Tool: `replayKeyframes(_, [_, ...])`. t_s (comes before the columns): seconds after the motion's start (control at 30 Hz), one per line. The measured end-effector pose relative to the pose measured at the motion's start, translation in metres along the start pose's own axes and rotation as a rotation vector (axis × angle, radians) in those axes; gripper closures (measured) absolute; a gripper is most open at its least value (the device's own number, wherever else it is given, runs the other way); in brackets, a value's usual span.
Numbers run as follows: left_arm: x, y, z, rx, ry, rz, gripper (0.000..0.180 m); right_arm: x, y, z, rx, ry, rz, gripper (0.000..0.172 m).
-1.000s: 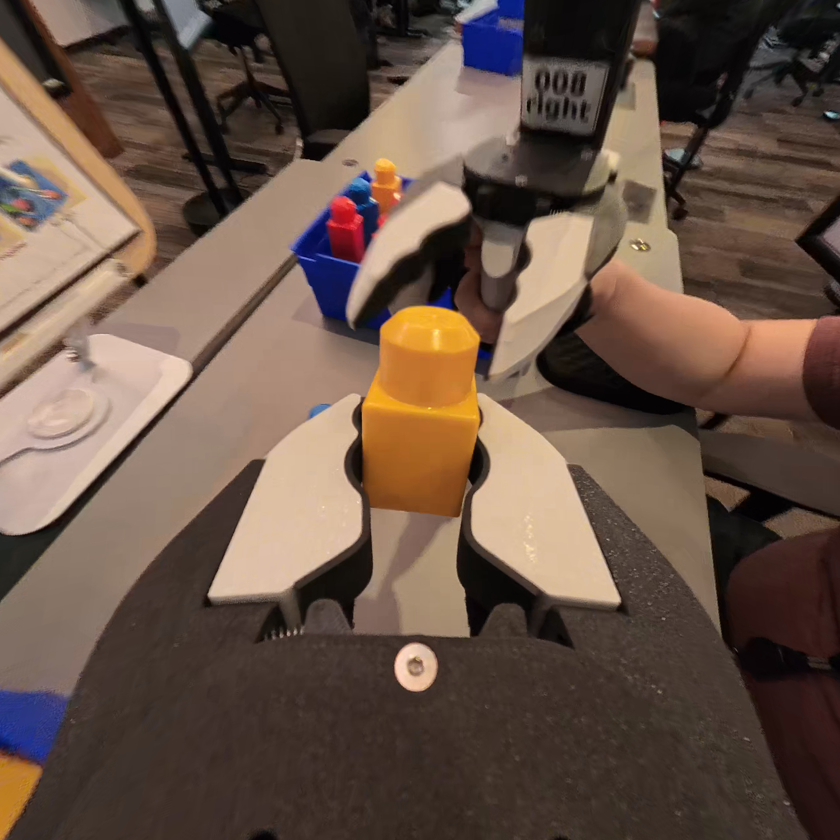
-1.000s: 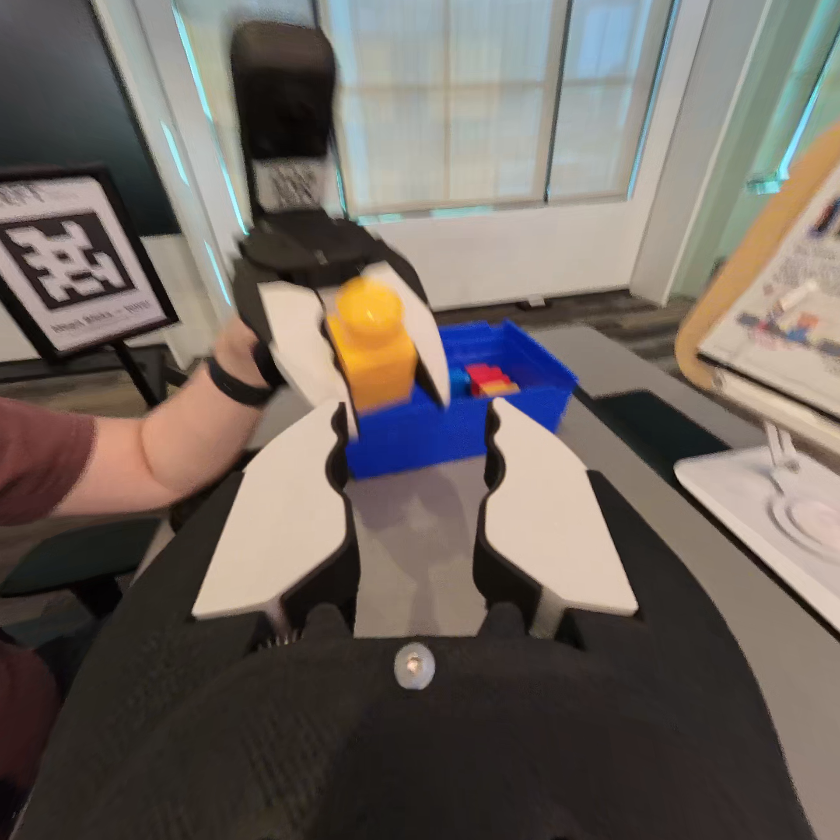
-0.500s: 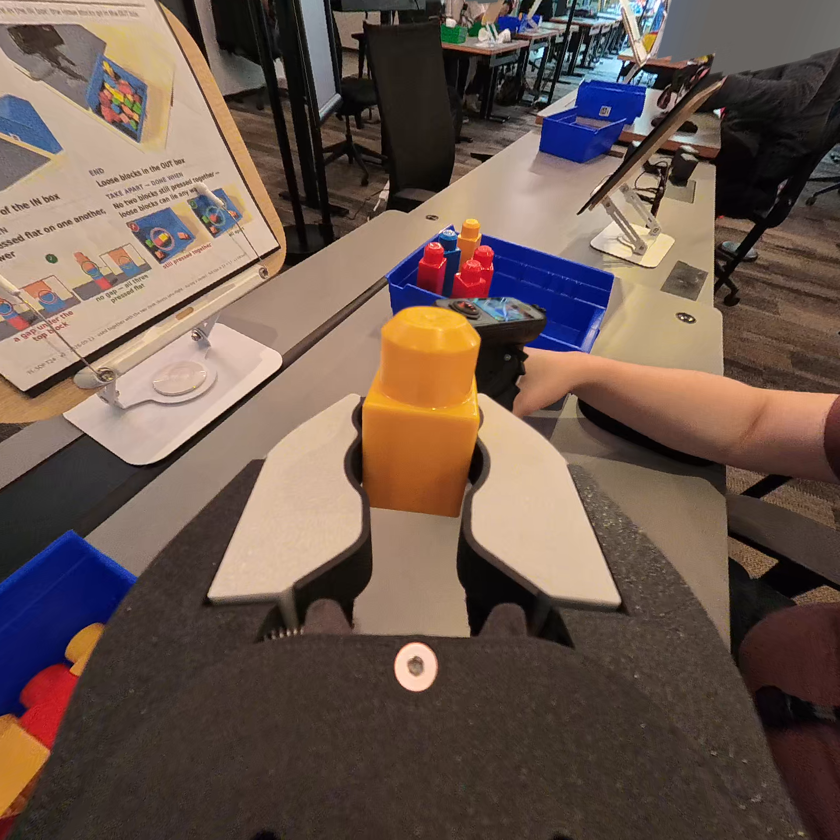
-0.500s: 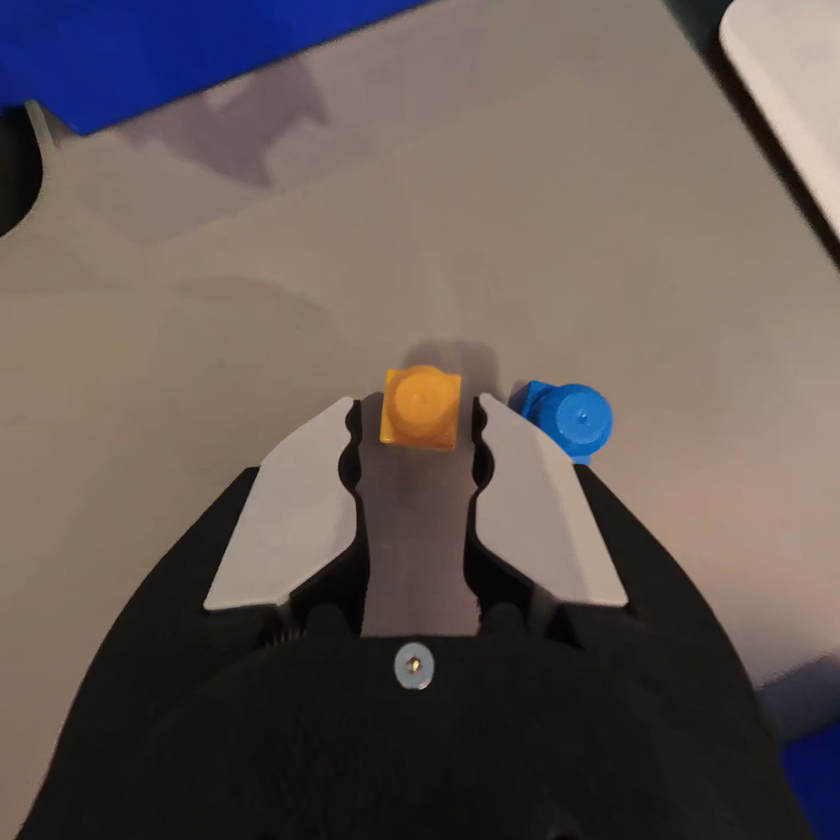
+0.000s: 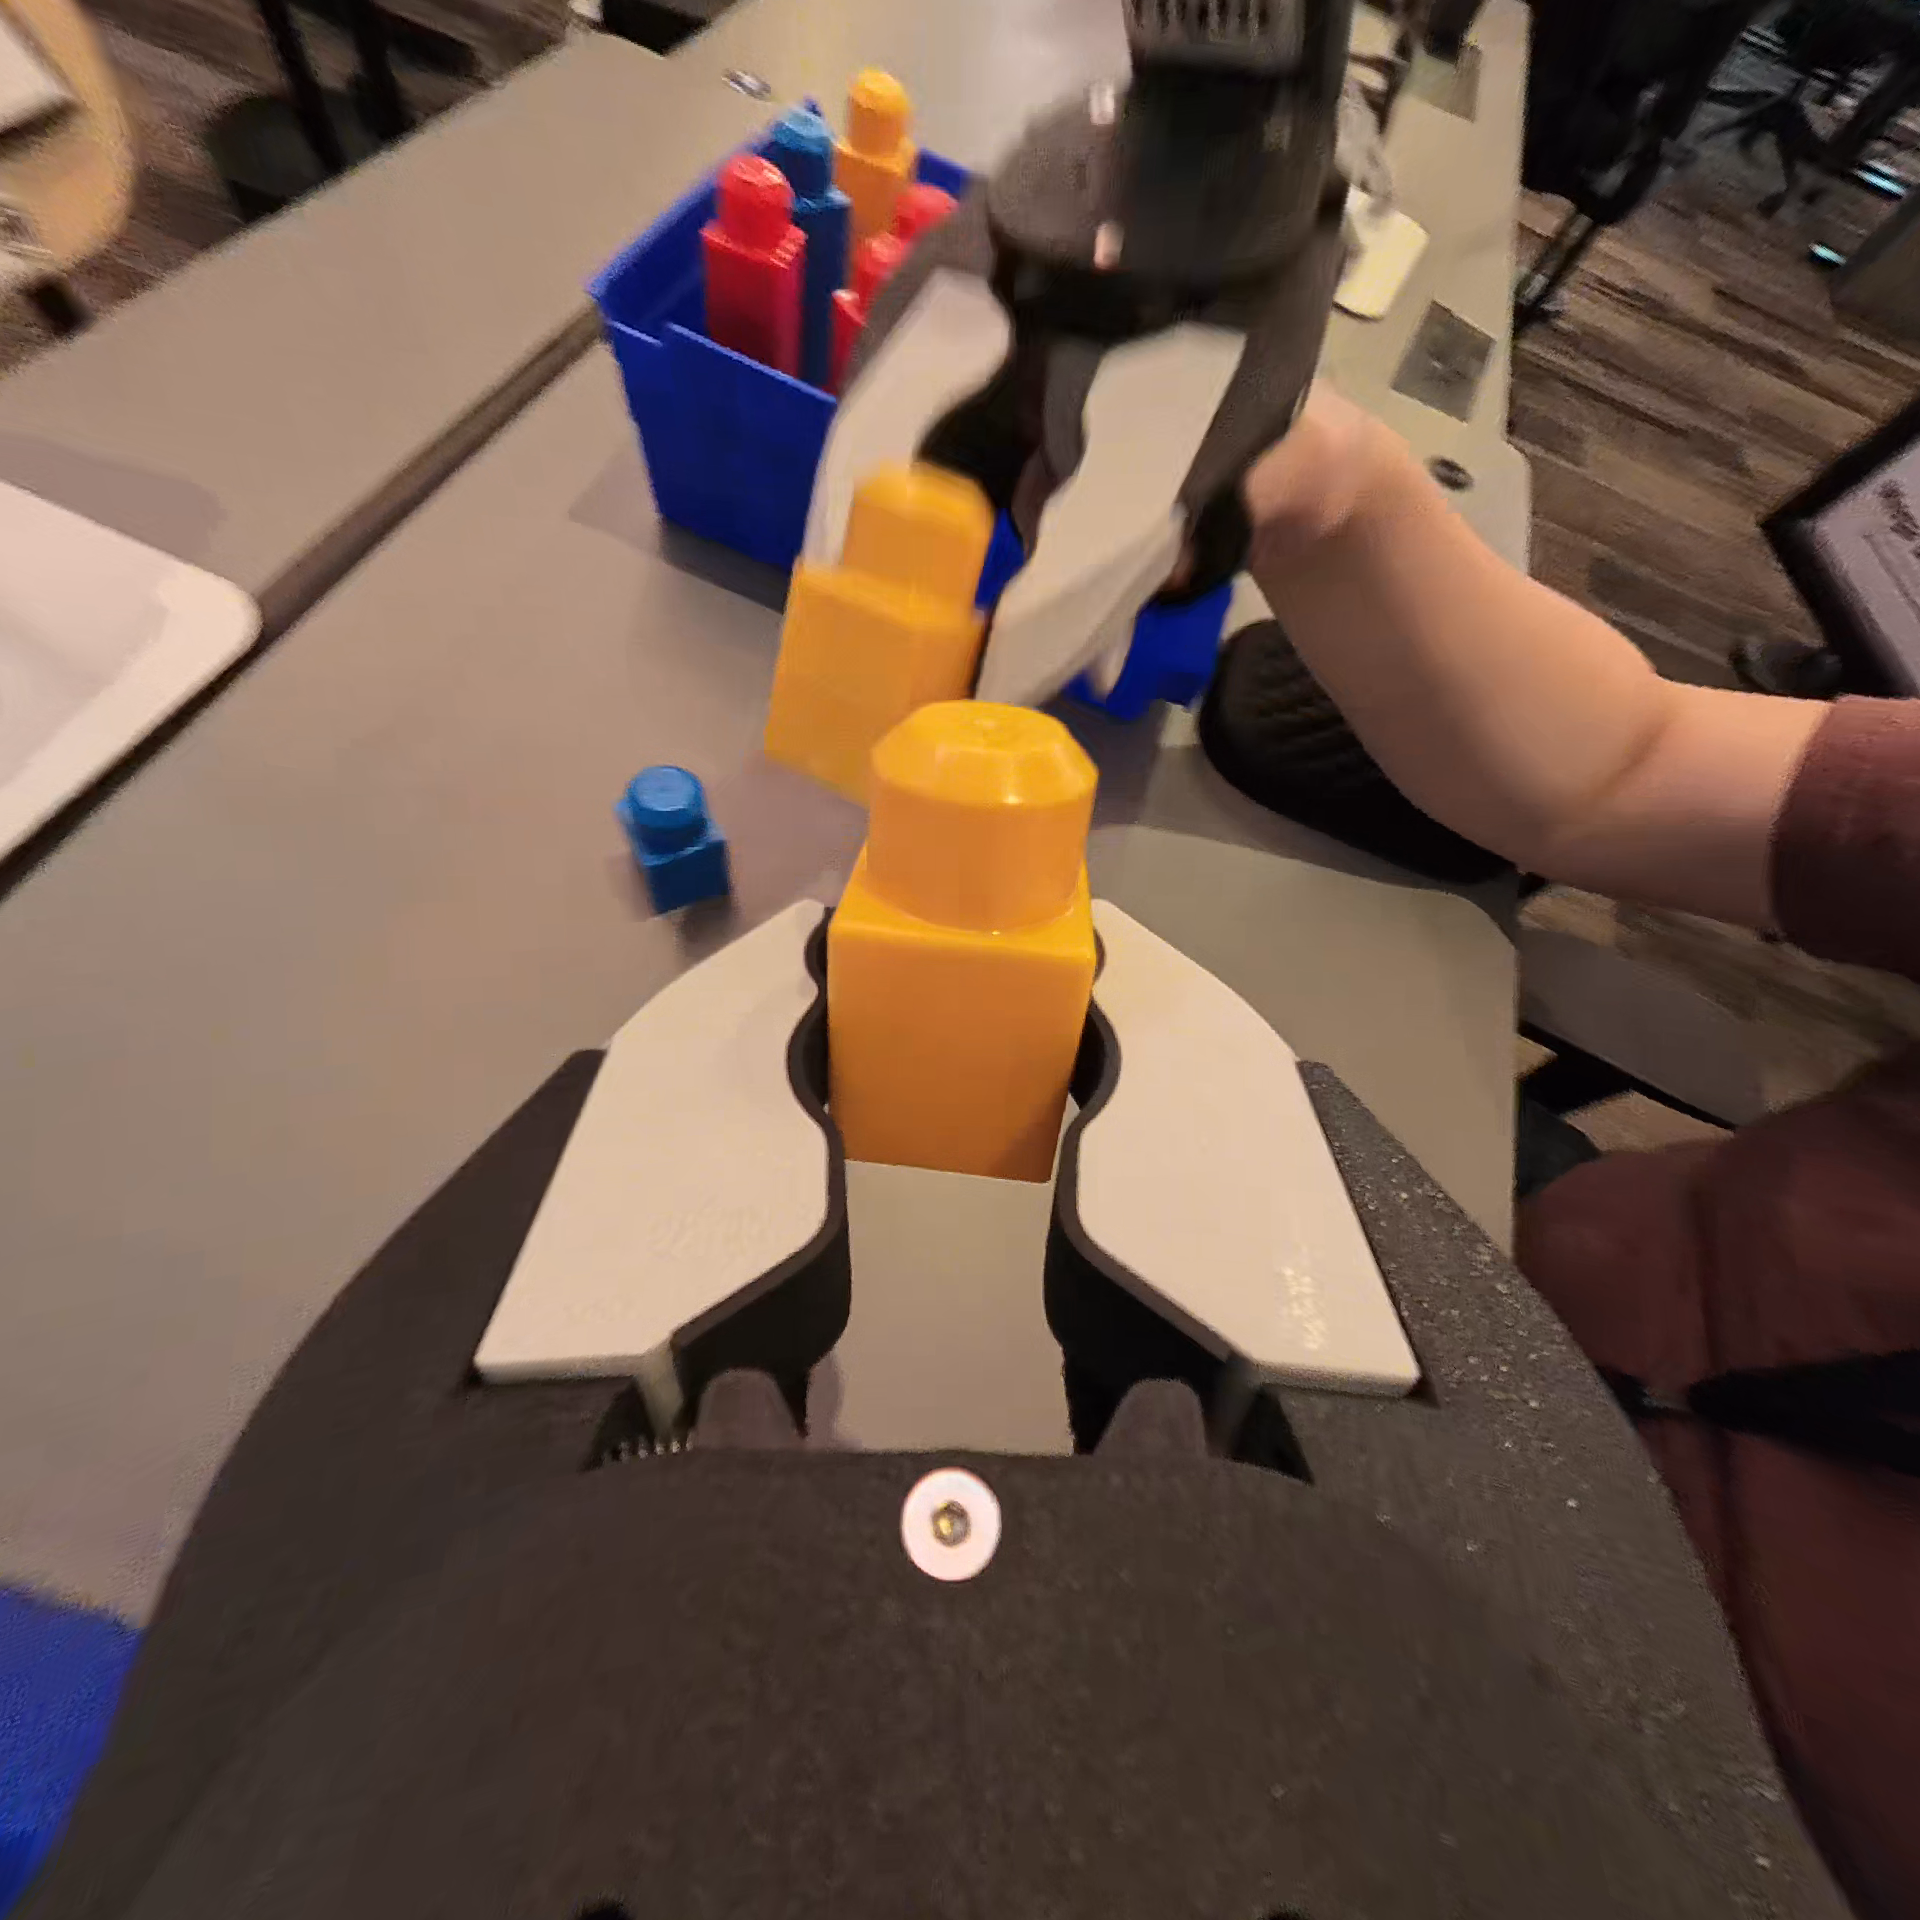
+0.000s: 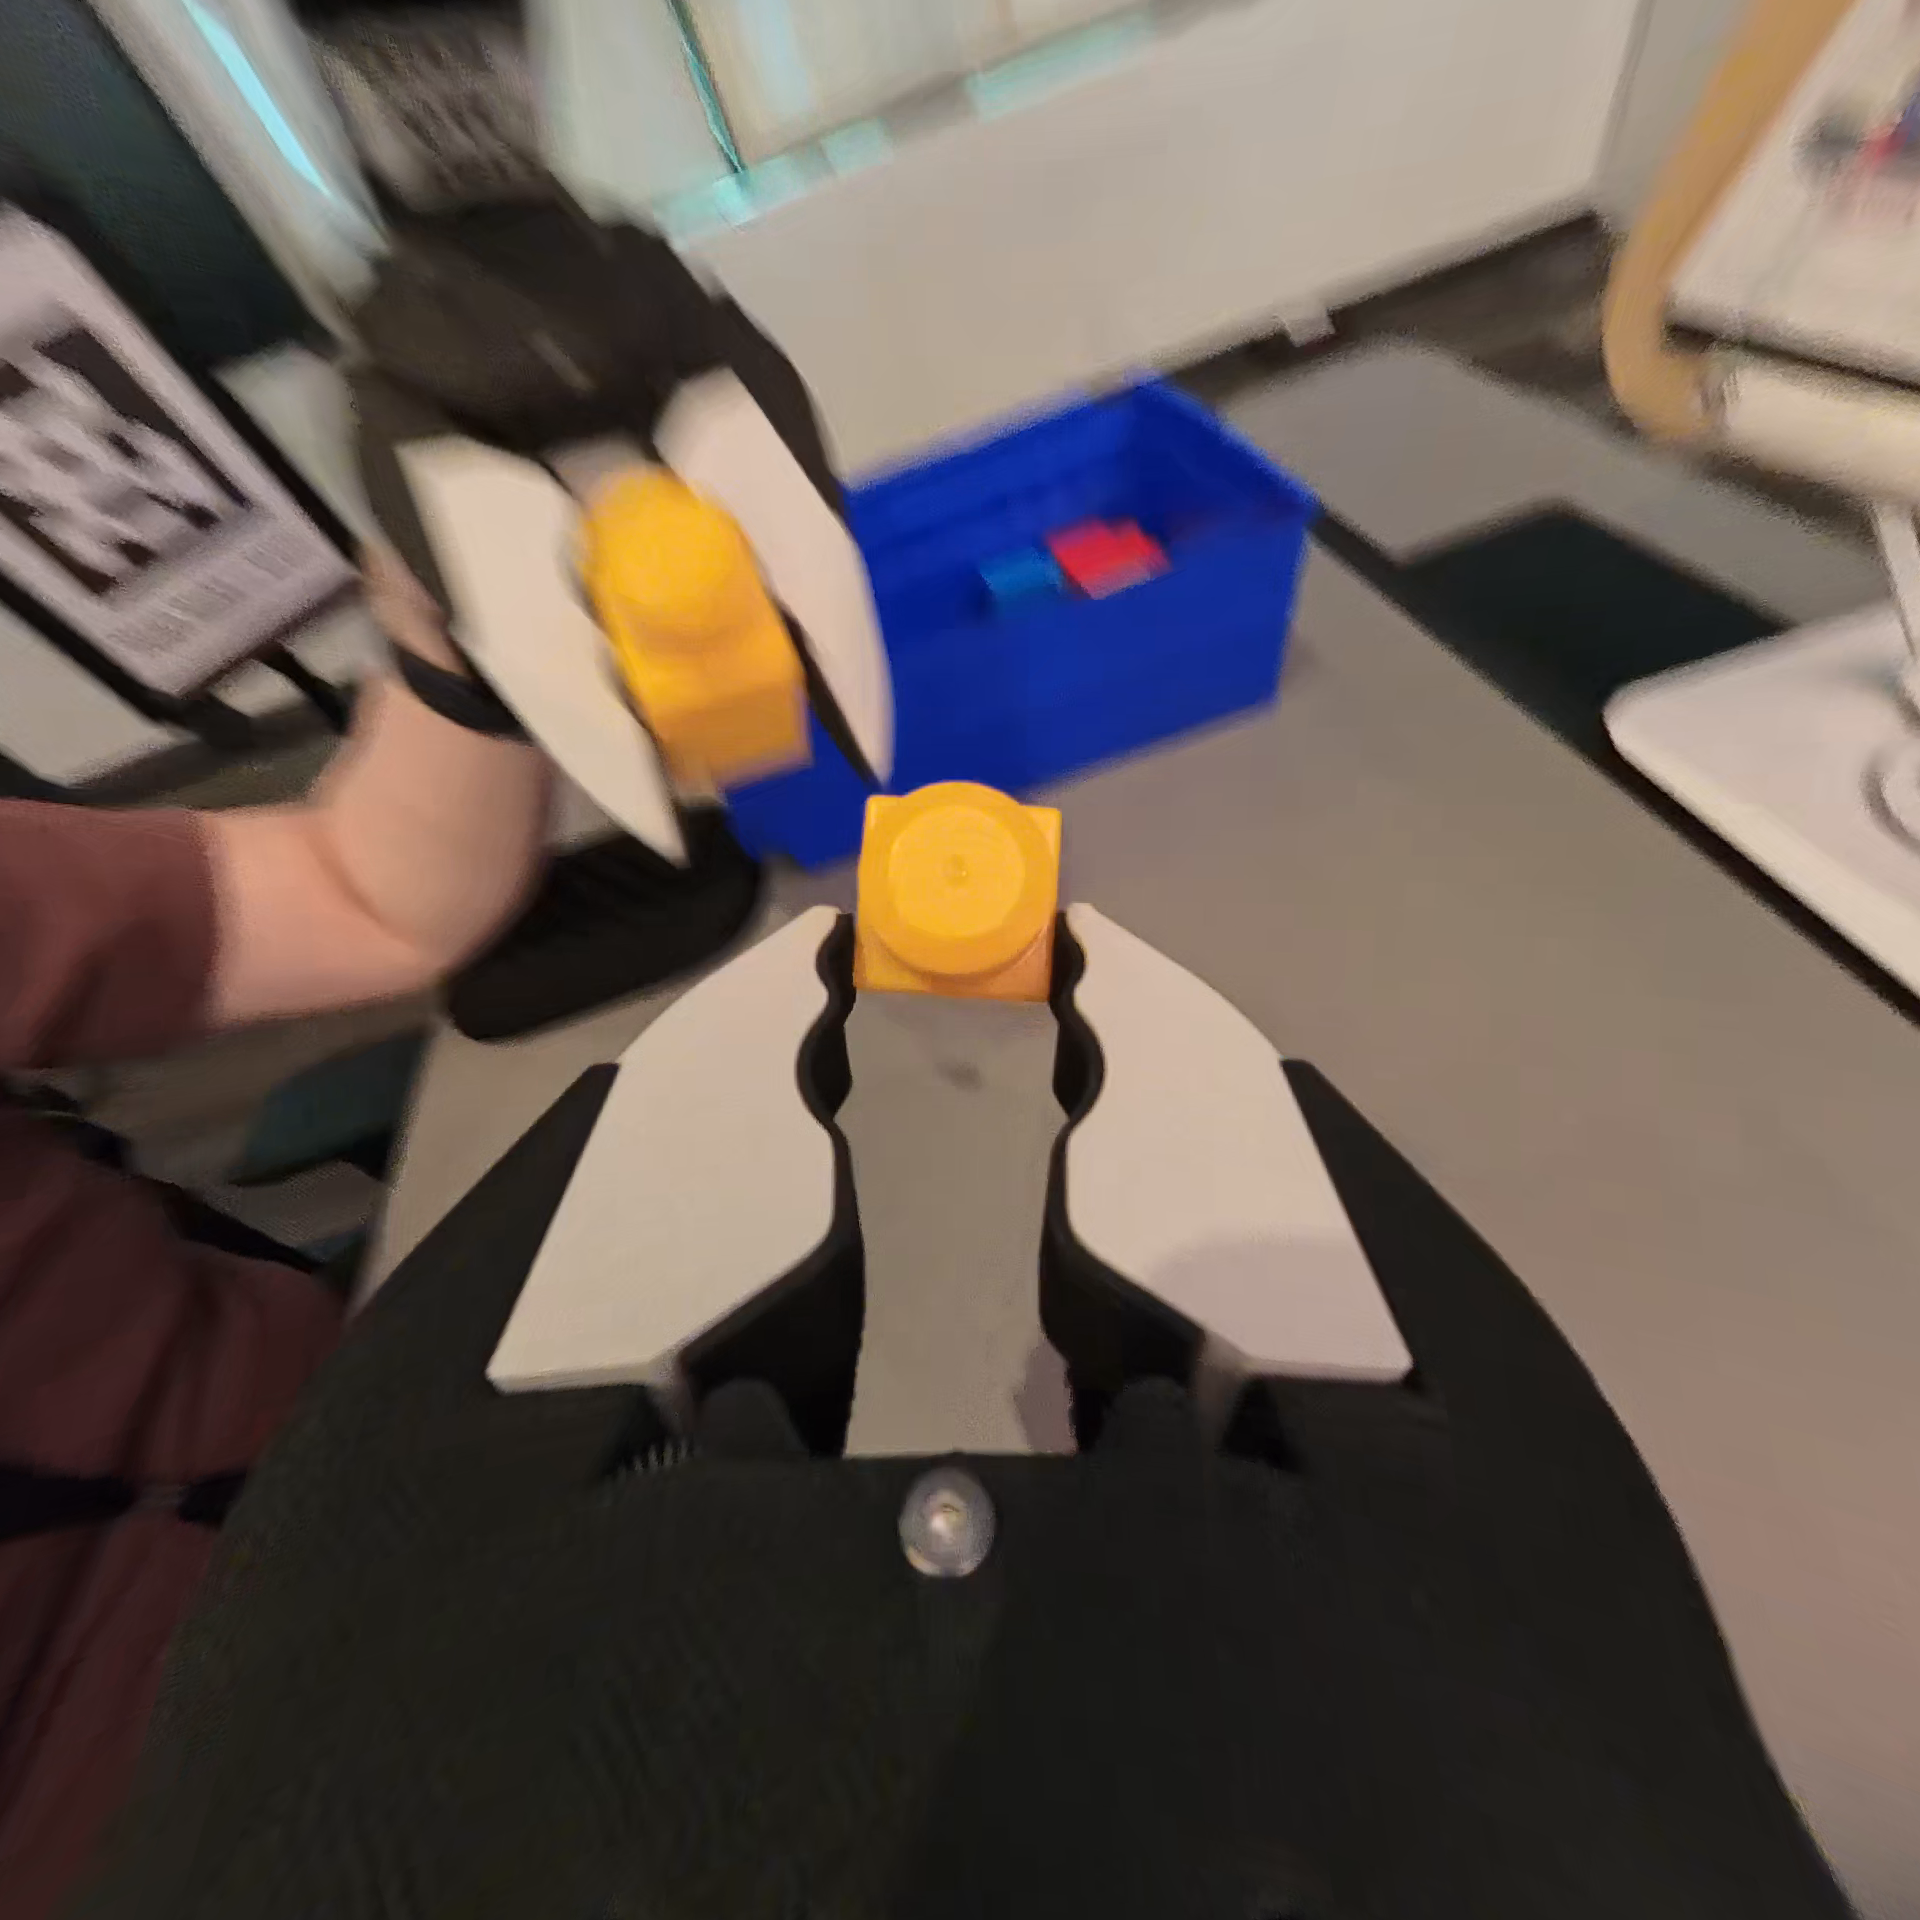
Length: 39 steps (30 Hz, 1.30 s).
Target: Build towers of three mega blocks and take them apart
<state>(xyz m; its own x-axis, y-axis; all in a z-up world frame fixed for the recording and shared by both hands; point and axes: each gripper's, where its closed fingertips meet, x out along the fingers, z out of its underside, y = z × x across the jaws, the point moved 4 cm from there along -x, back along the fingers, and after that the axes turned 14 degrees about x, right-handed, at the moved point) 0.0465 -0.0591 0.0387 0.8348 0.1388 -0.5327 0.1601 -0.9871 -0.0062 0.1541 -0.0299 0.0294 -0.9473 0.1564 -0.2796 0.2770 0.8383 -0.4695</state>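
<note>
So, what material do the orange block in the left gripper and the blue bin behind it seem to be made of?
The orange single-stud block held in the left gripper looks like smooth moulded plastic, slightly glossy: small highlights sit on its stud's rim. The blue open-top bin also seems plastic, with thin rigid walls and uniform colour; blur hides its finish.

Grey-fingered black tongs point(image 5: 958, 1023), maroon sleeves point(image 5: 1849, 831)
</note>
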Motion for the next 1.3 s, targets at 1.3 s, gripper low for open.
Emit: replayKeyframes(1.3, [0.035,0.047,-0.024,0.026,0.105,0.232,0.14,0.006,-0.078,-0.022,0.025,0.134,-0.351,0.134])
